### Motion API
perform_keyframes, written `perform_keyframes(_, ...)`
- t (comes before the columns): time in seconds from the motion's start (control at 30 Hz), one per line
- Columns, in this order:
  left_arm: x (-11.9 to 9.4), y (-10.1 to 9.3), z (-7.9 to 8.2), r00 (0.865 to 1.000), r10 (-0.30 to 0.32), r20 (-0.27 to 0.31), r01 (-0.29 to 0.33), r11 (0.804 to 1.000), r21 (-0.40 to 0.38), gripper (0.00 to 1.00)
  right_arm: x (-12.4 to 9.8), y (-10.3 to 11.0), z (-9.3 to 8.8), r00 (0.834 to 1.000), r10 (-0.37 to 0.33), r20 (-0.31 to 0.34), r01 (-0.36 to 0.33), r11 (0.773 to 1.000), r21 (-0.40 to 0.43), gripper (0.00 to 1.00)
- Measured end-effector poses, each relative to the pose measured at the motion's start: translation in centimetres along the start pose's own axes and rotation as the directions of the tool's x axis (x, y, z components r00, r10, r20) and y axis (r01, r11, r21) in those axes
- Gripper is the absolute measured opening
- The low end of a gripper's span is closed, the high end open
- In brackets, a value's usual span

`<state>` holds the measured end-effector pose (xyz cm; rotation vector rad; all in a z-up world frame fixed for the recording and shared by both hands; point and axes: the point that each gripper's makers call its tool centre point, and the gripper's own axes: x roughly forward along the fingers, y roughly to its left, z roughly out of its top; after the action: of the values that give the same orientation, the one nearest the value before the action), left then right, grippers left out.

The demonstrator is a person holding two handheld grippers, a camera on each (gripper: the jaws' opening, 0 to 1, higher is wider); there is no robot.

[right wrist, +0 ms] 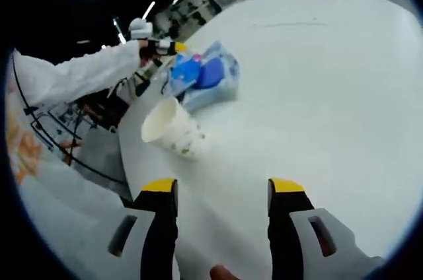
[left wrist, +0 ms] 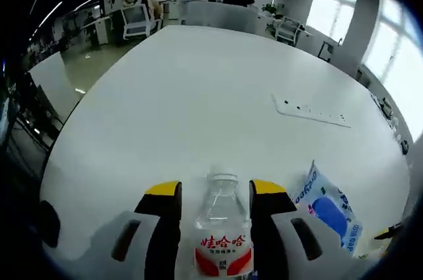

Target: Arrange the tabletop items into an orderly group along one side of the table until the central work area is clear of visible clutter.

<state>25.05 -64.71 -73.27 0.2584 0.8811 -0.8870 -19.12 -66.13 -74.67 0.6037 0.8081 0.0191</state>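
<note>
My left gripper [left wrist: 215, 195] clamps bottle [left wrist: 221, 227] at 6 o'clock; smooth plastic, slippery, I grip mid-body. Right gripper [right wrist: 223, 189] jaws apart; light crushable cup [right wrist: 170, 128] at 11, beside pack [right wrist: 201, 75].

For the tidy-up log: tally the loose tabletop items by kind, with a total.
Water bottle: 1
Paper cup: 1
Blue tissue pack: 1
Power strip: 1
Total: 4

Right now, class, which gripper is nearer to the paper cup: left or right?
Right. The right gripper faces the paper cup with open jaws, a short gap away. The left gripper is closed around a water bottle, beyond the blue packet.
</note>
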Motion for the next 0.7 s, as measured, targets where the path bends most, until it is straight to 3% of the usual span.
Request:
perform_keyframes(0.07, 0.9, -0.3, -0.1, 1.000, -0.001, -0.030, 0.003, 0.999, 0.048, 0.45, 0.2, 0.2, 0.1, 1.000, 0.008, -0.002, -0.008, 1.000, 0.003, 0.53)
perform_keyframes(0.13, 1.5, -0.4, -0.2, 0.999, 0.011, -0.048, -0.006, 0.994, 0.112, 0.42, 0.4, 0.3, 0.3, 1.000, 0.015, -0.005, -0.015, 1.000, 0.000, 0.53)
perform_keyframes(0.27, 2.6, -0.3, -0.8, 0.997, 0.015, -0.078, -0.007, 0.994, 0.113, 0.35, 0.7, 0.2, 0.5, 1.000, 0.018, -0.008, -0.018, 1.000, 0.002, 0.52)
perform_keyframes(0.37, 3.2, -0.4, -2.0, 0.992, 0.016, -0.124, 0.002, 0.990, 0.140, 0.40, 0.8, 0.0, 0.8, 1.000, 0.015, 0.003, -0.015, 1.000, 0.010, 0.52)
perform_keyframes(0.43, 3.3, -0.5, -2.0, 0.992, 0.014, -0.128, 0.005, 0.989, 0.150, 0.40, 0.8, -0.1, 0.7, 1.000, 0.011, 0.004, -0.011, 1.000, 0.012, 0.52)
perform_keyframes(0.57, 3.6, -0.4, -1.2, 0.994, 0.008, -0.105, 0.008, 0.989, 0.149, 0.27, 0.7, -0.3, 0.3, 1.000, 0.004, -0.004, -0.004, 1.000, 0.013, 0.52)
perform_keyframes(0.7, 3.7, -0.6, -1.0, 0.995, -0.019, -0.095, 0.033, 0.990, 0.138, 0.23, 0.5, -0.4, 0.1, 1.000, -0.003, -0.008, 0.004, 1.000, 0.013, 0.52)
